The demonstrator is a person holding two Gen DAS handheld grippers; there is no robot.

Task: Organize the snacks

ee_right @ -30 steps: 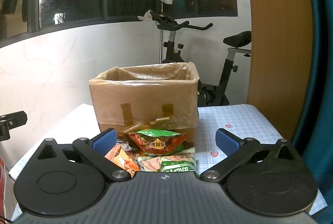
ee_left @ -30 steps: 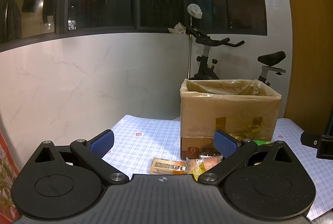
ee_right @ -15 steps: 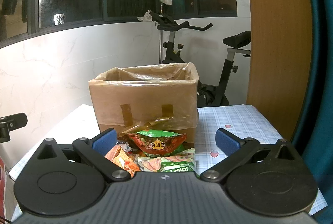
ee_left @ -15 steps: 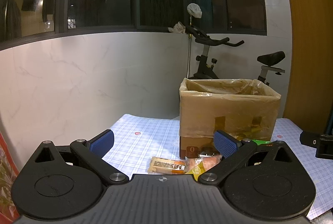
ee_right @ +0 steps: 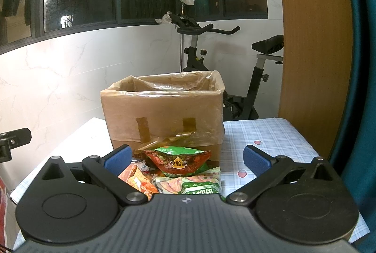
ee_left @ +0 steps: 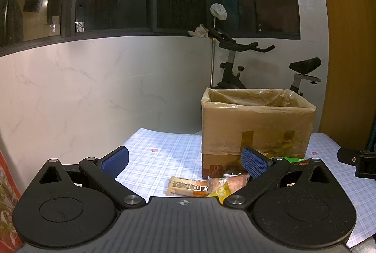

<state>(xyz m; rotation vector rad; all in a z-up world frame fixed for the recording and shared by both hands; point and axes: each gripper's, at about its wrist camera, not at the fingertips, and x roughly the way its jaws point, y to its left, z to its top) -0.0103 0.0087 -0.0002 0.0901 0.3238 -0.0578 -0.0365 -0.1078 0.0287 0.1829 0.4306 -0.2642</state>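
Both grippers, left gripper and right gripper, are held spread wide and empty above the worktop, with the snack pile lying just ahead before the lined cardboard box. Lower packets are hidden by the gripper bodies. A wrapped bar is laid flat, its long axis running left to right.

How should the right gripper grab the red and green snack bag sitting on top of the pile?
I'd pinch the red and green snack bag by its crimped top edge, coming from the front and a bit above. It leans against the cardboard box on top of the other packets, so that edge is free. The right gripper is open and already lined up in front of it.
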